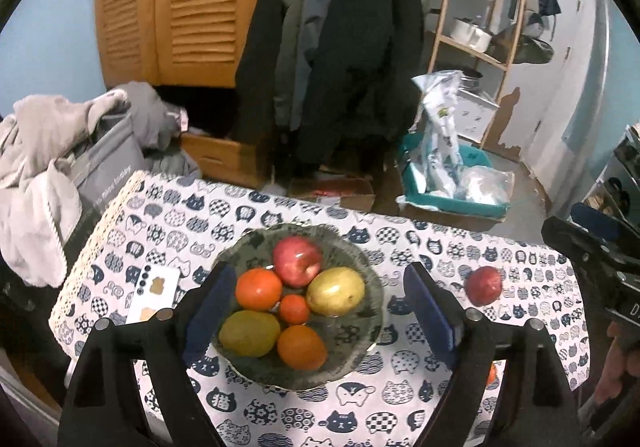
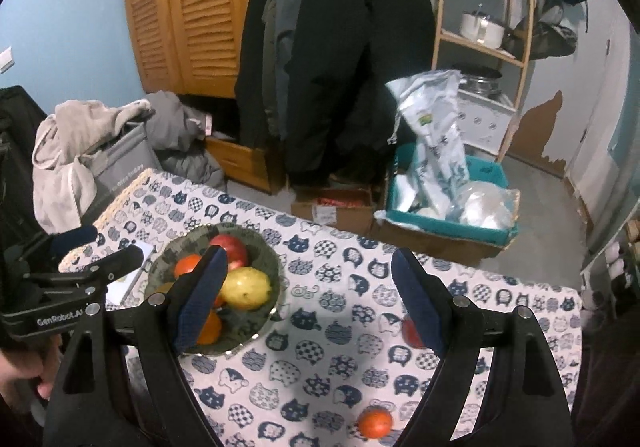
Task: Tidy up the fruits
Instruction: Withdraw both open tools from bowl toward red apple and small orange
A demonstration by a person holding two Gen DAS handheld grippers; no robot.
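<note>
Our left gripper (image 1: 316,307) hangs released and empty above the bowl (image 1: 360,267) of fruit, and our right gripper (image 2: 308,301) is likewise spread and empty. The loose apple (image 1: 484,285) lies right of the left gripper and just behind the right one's right finger, with a tangerine (image 2: 375,422) nearer us, so the right hand is closer. The left gripper's body reads "GenRobot.AI".

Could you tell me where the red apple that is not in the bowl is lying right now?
The loose red apple lies on the cat-print tablecloth, right of the bowl in the left wrist view, apart from it.
</note>
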